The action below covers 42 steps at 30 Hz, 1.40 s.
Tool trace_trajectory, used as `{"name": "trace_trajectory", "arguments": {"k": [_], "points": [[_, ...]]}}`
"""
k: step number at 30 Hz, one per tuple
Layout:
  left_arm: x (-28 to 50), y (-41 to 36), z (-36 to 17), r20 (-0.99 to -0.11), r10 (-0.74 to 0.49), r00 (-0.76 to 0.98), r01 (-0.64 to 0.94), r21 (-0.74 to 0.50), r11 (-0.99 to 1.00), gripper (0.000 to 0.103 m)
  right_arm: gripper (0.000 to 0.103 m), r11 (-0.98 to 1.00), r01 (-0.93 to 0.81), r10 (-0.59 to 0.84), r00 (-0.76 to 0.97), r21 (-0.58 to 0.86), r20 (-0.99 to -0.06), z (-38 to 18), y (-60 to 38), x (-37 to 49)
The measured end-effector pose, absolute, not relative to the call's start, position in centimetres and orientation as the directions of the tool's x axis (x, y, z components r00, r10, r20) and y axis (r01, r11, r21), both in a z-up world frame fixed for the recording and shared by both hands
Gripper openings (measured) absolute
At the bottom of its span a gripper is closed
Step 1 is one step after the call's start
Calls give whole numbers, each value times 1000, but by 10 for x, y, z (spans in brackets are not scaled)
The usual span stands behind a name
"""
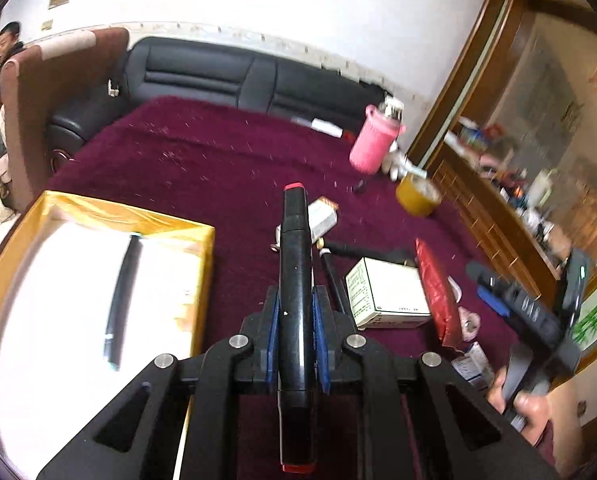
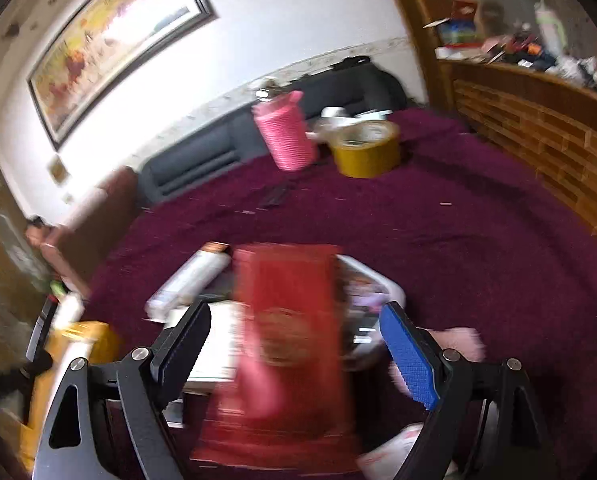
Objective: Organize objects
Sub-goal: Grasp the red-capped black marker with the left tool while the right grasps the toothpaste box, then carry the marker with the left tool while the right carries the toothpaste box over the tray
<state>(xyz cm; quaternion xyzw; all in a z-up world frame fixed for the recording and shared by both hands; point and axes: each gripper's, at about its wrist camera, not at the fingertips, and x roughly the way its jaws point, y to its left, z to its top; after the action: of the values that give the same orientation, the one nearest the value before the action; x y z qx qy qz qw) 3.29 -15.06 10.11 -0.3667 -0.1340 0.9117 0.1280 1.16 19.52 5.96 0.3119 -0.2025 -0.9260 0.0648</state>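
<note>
Black marker pen: we've got the black marker pen with red end caps (image 1: 295, 300) clamped lengthwise between our left gripper (image 1: 297, 316)'s blue-padded jaws, lifted above the maroon plush tabletop (image 1: 202, 152).
Left jaws: clenched tight on the pen's barrel, one pad on each side.
Gold box: the open gold-rimmed box with a white lining (image 1: 98, 280) sits to the left of the pen, and we see a dark pen (image 1: 121, 300) lying inside it.
Right gripper (image 2: 306, 352): jaws spread wide, gripping nothing, hovering over a blurred red packet (image 2: 290, 320).
Clutter: a white carton with green print (image 1: 386, 292) lies just right of our pen.
Far side: the pink ribbed bottle (image 2: 284, 136) stands beside the yellow tape roll (image 2: 368, 148).
</note>
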Motion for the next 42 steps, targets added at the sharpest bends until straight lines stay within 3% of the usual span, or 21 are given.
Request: {"name": "trace_trajectory", "arguments": {"k": [3,6,12,19,22,23,25,34,42], "points": [[48,-174,106,-610,317,-727,-120,-341,-932,15,92,-864,63,-375,-744,500,-553,87,168,-20],[65,-200,107,-582,302,-755,-104,-349,-931,15,97,-828,61,-473,-609,557,-637,85,129,-81],[91,-249,101,-561,267,-783,-81,-334,-939,15,93,-951,-32,-251,-498,306,-830,40,63,-156],[87,-296,78,-554,286,-782,-44,-408,-912,15,76,-997,-6,-65,-389,73,-919,-9,3,-188],[84,-304,69,-555,295,-778,-33,-432,-901,15,66,-1000,-21,20,-435,-13,-900,-12,-7,-185],[84,-305,67,-555,298,-777,-31,-439,-898,15,52,-1000,-27,22,-454,-11,-891,-11,-7,-182],[84,-309,63,-554,305,-774,-27,-453,-891,15,32,-1000,-24,6,-471,6,-882,-8,-6,-178],[89,-315,66,-561,288,-776,-8,-448,-894,15,32,-961,-39,-214,-520,273,-827,21,19,-145],[68,-320,87,-598,253,-760,-3,-385,-923,15,33,-855,130,-501,-462,502,-732,62,-14,-85]]}}
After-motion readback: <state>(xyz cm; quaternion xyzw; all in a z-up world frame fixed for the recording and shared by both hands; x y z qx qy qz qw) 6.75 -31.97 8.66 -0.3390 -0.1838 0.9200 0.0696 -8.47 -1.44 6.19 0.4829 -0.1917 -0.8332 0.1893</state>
